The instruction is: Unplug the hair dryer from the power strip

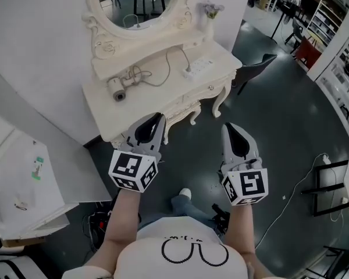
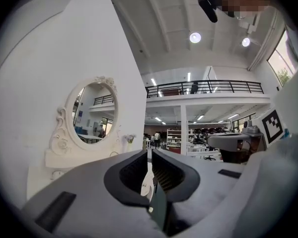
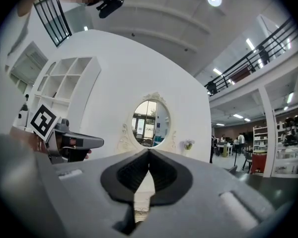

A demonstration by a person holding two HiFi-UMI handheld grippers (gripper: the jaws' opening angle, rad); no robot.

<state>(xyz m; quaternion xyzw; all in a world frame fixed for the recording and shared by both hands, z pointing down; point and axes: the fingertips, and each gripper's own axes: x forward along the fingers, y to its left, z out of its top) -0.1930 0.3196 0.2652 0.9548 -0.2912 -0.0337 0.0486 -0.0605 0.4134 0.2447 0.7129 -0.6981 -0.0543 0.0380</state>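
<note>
A grey hair dryer lies on the left of a white dressing table. Its cord runs right towards a white power strip near the table's right end. Both grippers are held level in front of the table, short of its front edge and touching nothing. My left gripper has its jaws almost together with only a thin slit between them and nothing in it. The jaws of my right gripper meet at the tips, empty.
An oval mirror stands at the back of the table, with a small flower vase beside it. A dark chair is at the table's right. A white cabinet stands left; a cable and black stand lie right.
</note>
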